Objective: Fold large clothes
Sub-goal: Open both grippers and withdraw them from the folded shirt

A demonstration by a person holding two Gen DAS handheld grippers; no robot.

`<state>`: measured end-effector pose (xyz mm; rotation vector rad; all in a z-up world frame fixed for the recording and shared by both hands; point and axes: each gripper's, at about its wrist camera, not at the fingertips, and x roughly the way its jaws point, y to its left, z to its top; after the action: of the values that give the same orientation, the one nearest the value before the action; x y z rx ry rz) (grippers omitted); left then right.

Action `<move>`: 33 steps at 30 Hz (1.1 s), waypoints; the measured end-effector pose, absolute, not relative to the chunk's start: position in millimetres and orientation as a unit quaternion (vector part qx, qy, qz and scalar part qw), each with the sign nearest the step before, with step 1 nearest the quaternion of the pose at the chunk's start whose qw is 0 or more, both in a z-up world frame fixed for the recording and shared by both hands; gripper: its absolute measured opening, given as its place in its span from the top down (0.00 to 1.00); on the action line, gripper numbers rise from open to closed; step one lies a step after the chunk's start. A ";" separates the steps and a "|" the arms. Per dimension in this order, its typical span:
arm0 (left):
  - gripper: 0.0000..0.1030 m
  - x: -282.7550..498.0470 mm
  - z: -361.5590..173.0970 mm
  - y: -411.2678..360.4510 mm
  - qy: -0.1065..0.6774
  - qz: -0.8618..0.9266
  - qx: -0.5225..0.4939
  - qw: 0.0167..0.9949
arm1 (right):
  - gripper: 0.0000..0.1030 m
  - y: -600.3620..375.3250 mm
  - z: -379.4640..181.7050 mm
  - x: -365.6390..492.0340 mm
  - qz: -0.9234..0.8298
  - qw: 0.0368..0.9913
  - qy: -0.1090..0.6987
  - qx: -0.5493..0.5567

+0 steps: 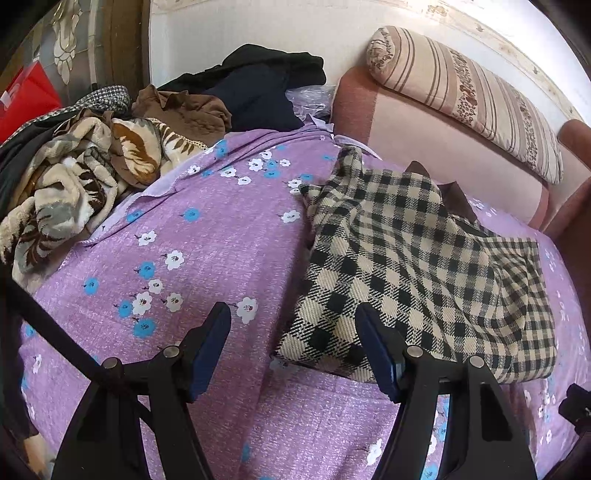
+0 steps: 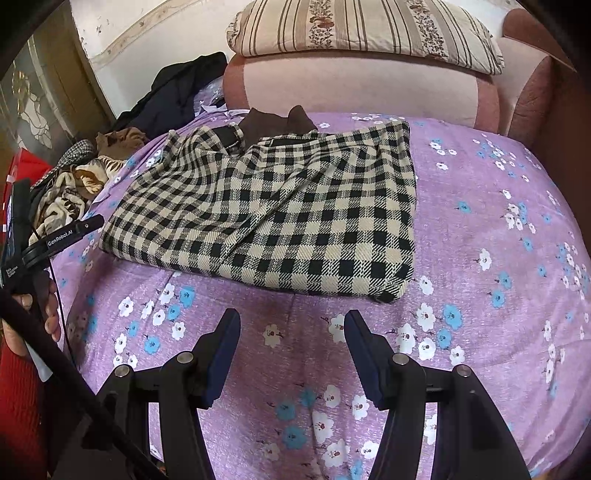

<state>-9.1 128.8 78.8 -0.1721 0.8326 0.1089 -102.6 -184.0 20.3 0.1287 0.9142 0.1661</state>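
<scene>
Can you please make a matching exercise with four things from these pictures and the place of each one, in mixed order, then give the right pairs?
Things:
1. checked garment
2. striped pillow
3. heap of unfolded clothes
4. right gripper

Places:
A. on top of the pink sofa back
B. at the left end of the purple sheet
C. folded, in the middle of the sheet
D. open, over bare sheet, in front of the garment

Pairs: 1-C, 2-A, 3-B, 4-D

Black-and-cream checked garment [image 2: 280, 210], purple floral sheet [image 2: 480, 229]
</scene>
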 end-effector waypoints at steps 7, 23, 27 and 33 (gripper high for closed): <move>0.33 -7.3 76.5 130.2 0.406 0.057 -0.084 0.908 | 0.39 -190.2 14.8 -100.4 0.077 0.889 0.445 0.073; 0.33 0.3 69.7 136.0 0.417 0.062 -0.098 0.902 | 0.39 -192.7 19.8 -90.2 0.077 0.889 0.445 0.078; 0.33 1.4 69.0 139.7 0.417 0.064 -0.103 0.901 | 0.39 -190.4 16.6 -88.6 0.078 0.887 0.447 0.079; 0.33 3.6 67.4 143.1 0.420 0.064 -0.110 0.899 | 0.39 -185.0 6.4 -83.5 0.081 0.882 0.457 0.080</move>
<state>3.6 143.1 67.4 -0.2273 0.8693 0.1322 -83.5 -185.0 6.4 0.1672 0.9513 0.1694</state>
